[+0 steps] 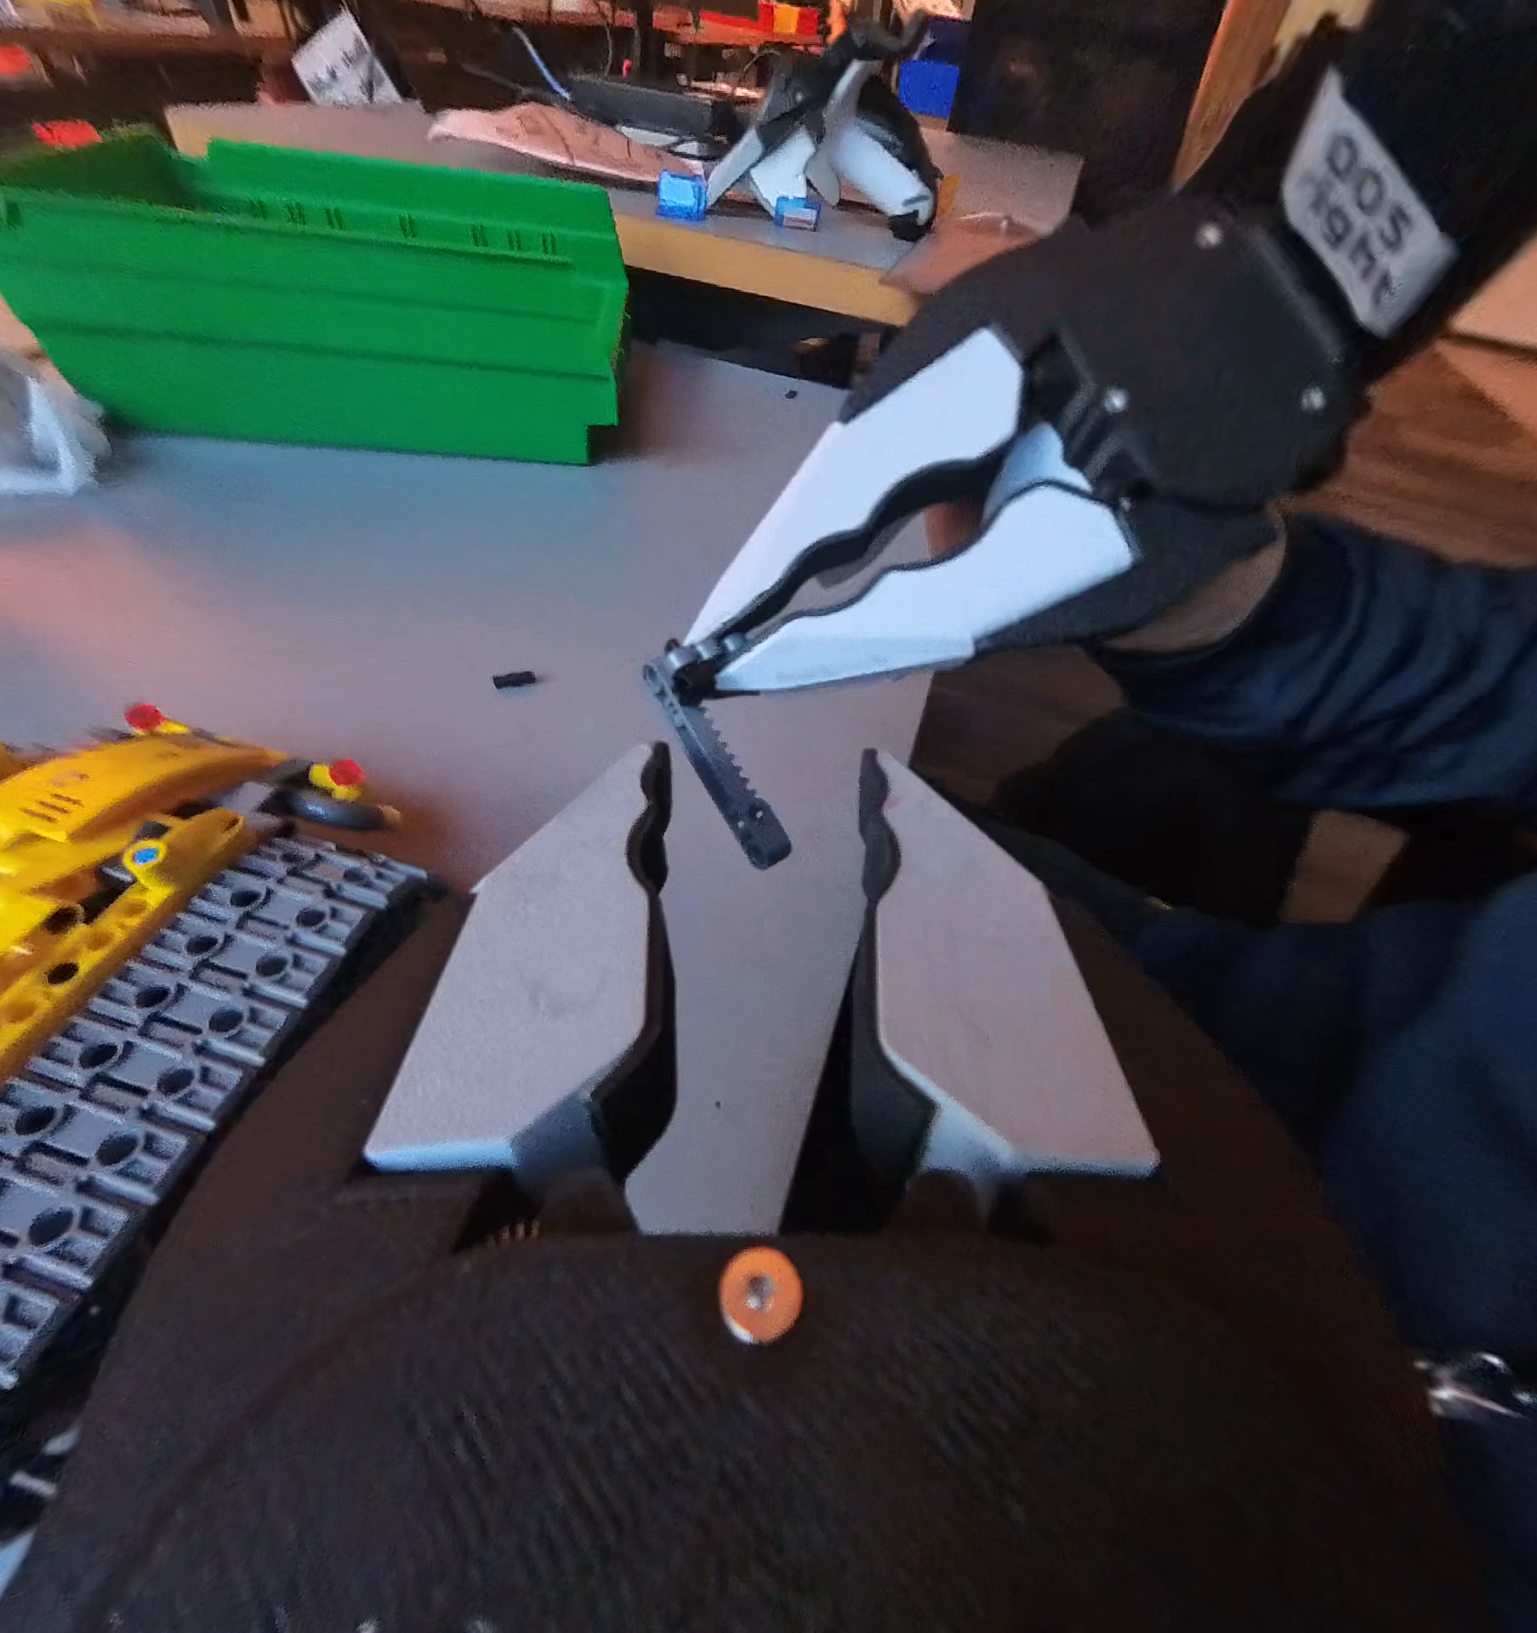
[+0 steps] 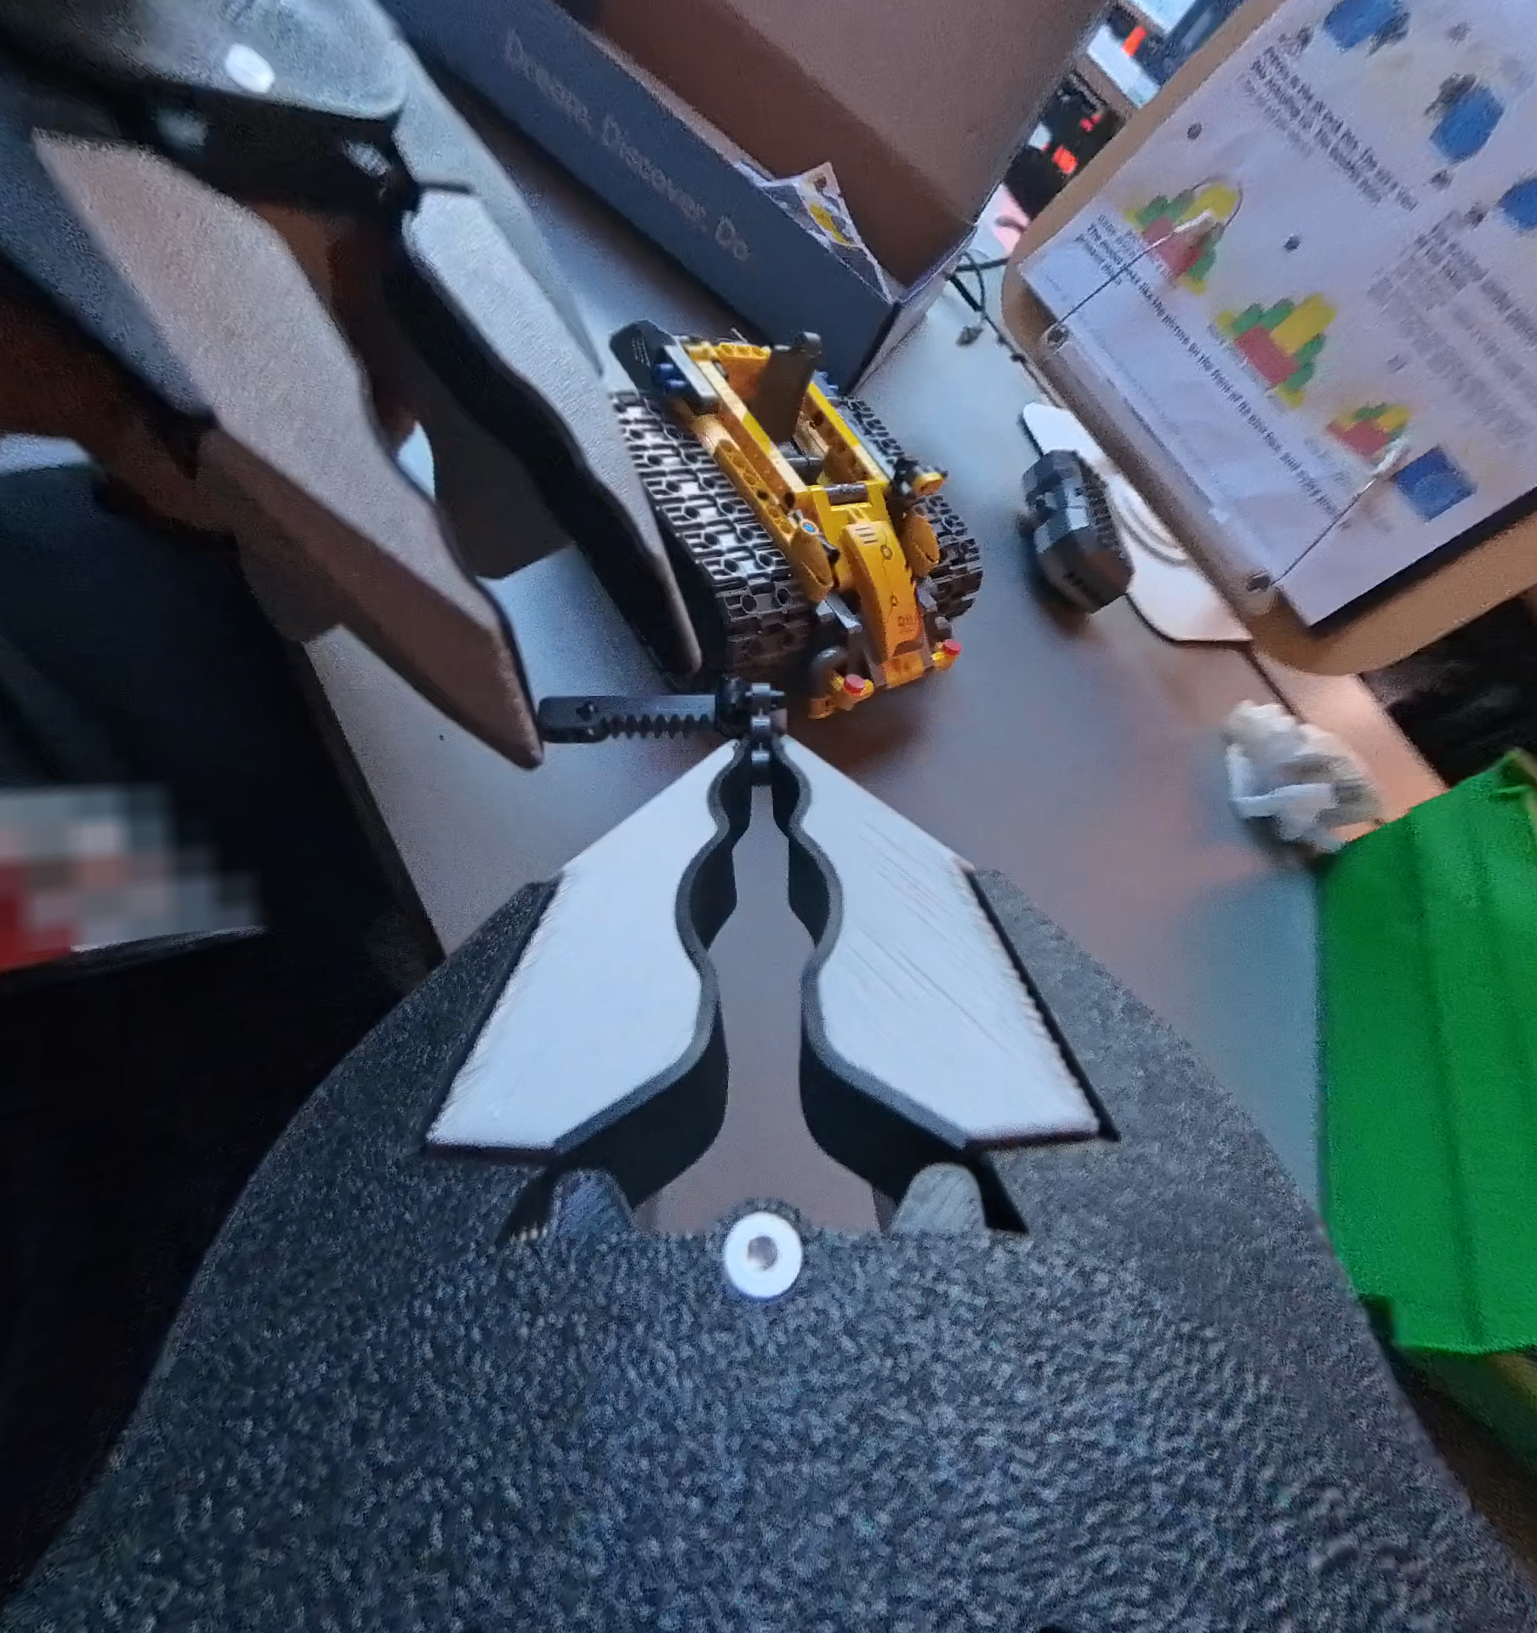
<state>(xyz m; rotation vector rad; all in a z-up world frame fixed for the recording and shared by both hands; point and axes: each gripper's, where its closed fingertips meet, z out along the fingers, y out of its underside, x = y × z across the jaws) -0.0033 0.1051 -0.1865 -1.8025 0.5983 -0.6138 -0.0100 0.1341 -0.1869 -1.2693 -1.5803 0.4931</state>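
Observation:
My right gripper (image 2: 758,751) is shut on a small black connector at one end of a black toothed rack (image 2: 636,714) and holds it above the grey table (image 2: 1056,795). In the left wrist view the right gripper (image 1: 701,664) comes in from the upper right, and the rack (image 1: 719,767) hangs down from its tips. My left gripper (image 1: 760,778) is open and empty. The rack's free end sits between its fingertips without touching them. The left gripper also shows in the right wrist view (image 2: 610,698). A yellow tracked vehicle model (image 2: 835,530) stands on the table just beyond.
A green bin (image 1: 305,292) stands at the far left of the table, with a crumpled white bag (image 1: 13,424) beside it. A small black pin (image 1: 514,680) lies loose. A dark box (image 2: 658,177), a black motor block (image 2: 1069,530) and a board with an instruction sheet (image 2: 1321,265) stand behind the vehicle (image 1: 84,884). The grippers are tip to tip, or close to it.

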